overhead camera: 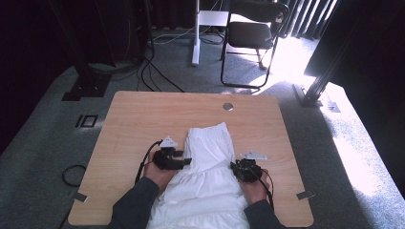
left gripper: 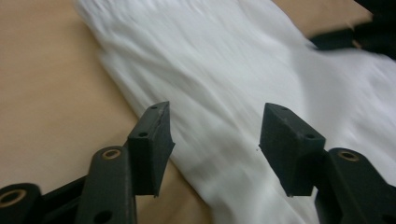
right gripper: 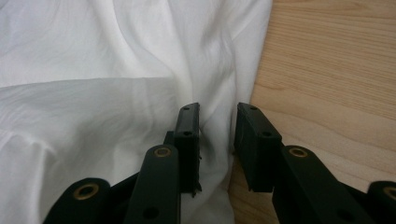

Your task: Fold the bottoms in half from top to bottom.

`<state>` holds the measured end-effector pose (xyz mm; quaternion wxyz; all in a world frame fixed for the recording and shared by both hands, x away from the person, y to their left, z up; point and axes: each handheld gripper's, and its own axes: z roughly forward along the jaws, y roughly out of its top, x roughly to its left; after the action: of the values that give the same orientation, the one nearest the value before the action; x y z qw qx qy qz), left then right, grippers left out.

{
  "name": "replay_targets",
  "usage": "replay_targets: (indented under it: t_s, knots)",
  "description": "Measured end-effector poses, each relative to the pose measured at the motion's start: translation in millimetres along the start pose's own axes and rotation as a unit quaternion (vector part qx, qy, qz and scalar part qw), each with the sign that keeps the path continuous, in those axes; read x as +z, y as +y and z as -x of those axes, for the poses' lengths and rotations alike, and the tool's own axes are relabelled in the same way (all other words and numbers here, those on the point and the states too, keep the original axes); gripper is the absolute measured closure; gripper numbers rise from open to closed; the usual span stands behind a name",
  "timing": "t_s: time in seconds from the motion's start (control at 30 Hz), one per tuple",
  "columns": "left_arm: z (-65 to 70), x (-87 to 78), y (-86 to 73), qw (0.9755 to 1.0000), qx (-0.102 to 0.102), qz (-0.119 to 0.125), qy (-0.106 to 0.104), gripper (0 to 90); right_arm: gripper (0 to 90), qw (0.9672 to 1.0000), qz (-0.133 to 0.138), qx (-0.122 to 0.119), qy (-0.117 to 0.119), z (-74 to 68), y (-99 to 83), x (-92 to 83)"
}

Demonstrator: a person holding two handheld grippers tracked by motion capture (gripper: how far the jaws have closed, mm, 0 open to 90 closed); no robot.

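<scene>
**Soft white cloth on pale matt wood**

The white garment (overhead camera: 210, 176) reads as thin, soft cloth, creased and gathered, matt throughout. The table (overhead camera: 143, 119) shows light wood grain, smooth with a low sheen. The left tool (left gripper: 215, 140) and right tool (right gripper: 217, 144) look matt black plastic with brass-coloured rivets.

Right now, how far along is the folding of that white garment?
Done: the white garment lies lengthwise on the table, narrowed at its far end. In hand: the right tongs straddle a fold at its right edge, jaws narrow; whether they pinch it is unclear. The left tongs stand open over the left edge, holding nothing. Left, probably: the near end still overhangs the table edge.
</scene>
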<state>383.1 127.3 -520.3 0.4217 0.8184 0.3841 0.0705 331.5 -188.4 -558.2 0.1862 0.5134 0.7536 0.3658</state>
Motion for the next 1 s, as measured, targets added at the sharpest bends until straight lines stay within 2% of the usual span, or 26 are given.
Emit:
replay_targets:
  t_s: [0.03,0.07,0.13,0.27,0.37,0.43,0.47,0.53,0.6,0.7,0.73,0.8,0.83,0.87,0.9,0.93,0.97,1.0]
  knots:
    - [-1.1,4.0,4.1,1.0,0.003,0.001,0.006,43.8,70.1,1.0,0.0,0.001,0.0,-0.2,0.0,0.1]
    - [-2.3,10.7,8.9,0.9997,0.015,-0.002,0.017,43.7,70.1,1.0,0.0,0.001,0.0,-0.2,0.0,0.0]
    - [-4.9,28.7,14.8,0.9987,0.026,-0.016,0.04,43.7,70.1,1.0,0.0,0.001,0.001,0.0,0.1,0.0]
    - [-9.0,54.6,12.2,0.9981,0.021,-0.037,0.045,46.8,70.1,1.0,-0.003,0.0,0.002,0.7,1.0,0.0]
    - [-7.0,55.8,12.2,0.9978,0.025,-0.035,0.05,47.1,66.3,0.9996,-0.021,-0.017,0.009,0.8,5.6,0.4]
    - [-7.2,55.8,12.3,0.9978,0.027,-0.036,0.049,47.3,59.9,0.9991,-0.034,-0.006,0.023,4.7,12.0,0.8]
    - [-7.9,55.6,12.2,0.998,0.025,-0.035,0.047,47.4,58.4,0.9993,-0.028,-0.002,0.027,6.4,15.2,-0.1]
    - [-8.0,56.0,12.1,0.9981,0.025,-0.033,0.046,47.4,54.5,0.9996,0.001,-0.005,0.029,10.0,26.8,-4.6]
    - [-8.0,56.7,12.0,0.9982,0.023,-0.03,0.046,47.3,50.2,0.9991,0.024,-0.01,0.033,11.3,42.8,-7.2]
    - [-8.1,57.1,12.3,0.9983,0.021,-0.03,0.045,47.4,49.2,0.9988,0.023,-0.03,0.031,10.1,68.5,5.9]
    - [-8.8,56.9,12.3,0.9983,0.022,-0.03,0.044,47.3,49.1,0.9985,0.019,-0.031,0.04,9.7,72.9,11.8]
    - [-9.0,57.0,12.2,0.9984,0.021,-0.029,0.043,47.3,48.8,0.9981,-0.005,-0.046,0.04,6.6,81.8,32.5]
    - [-9.2,57.0,12.2,0.9985,0.021,-0.029,0.042,47.3,51.1,0.9979,-0.019,-0.051,0.035,5.3,83.9,41.1]
    - [-9.2,56.9,12.1,0.9984,0.022,-0.029,0.042,47.4,60.0,0.9976,-0.026,-0.055,0.034,4.5,84.8,46.4]
    - [-8.6,57.3,11.9,0.9985,0.021,-0.027,0.043,47.4,72.6,0.9965,-0.038,-0.069,0.03,3.1,85.8,52.1]
    - [-8.3,57.3,11.7,0.9983,0.025,-0.027,0.044,47.3,77.3,0.9958,-0.037,-0.082,0.017,2.1,86.7,53.3]
    - [-8.1,57.0,11.7,0.9982,0.028,-0.029,0.045,47.3,83.6,0.9954,-0.021,-0.093,-0.001,0.9,89.2,51.2]
    - [-7.4,57.1,11.6,0.9979,0.031,-0.03,0.048,47.4,85.1,0.9956,0.002,-0.093,-0.01,1.0,92.0,46.1]
